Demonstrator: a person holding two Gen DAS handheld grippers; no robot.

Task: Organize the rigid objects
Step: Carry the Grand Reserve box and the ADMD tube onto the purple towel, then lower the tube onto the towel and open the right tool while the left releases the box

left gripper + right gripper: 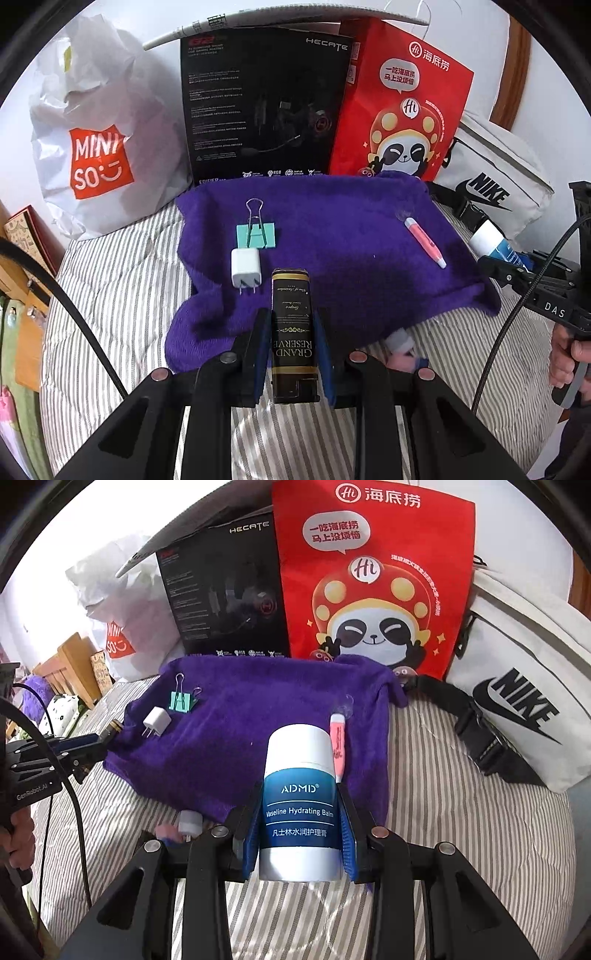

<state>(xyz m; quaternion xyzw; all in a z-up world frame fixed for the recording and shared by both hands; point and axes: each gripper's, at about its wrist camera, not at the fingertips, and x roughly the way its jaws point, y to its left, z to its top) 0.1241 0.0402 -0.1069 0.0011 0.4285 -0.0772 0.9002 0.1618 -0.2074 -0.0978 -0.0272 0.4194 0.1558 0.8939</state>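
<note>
The left claw [293, 347] pinches a black lighter [293, 332] and the right claw [299, 827] a balm tube [301, 801] — each long axis pointing ahead toward the purple towel [332, 236] on the bed, where charger [245, 267], binder clip [255, 236] and pink pen [424, 242] lie.

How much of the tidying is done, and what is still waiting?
Done: a green binder clip, a white charger plug and a pink pen already lie on the purple towel. In hand: the left hand-held gripper grips a black lighter, the right hand-held gripper a balm tube. Left: setting both down, plus a small white thing off the towel's edge.
</note>
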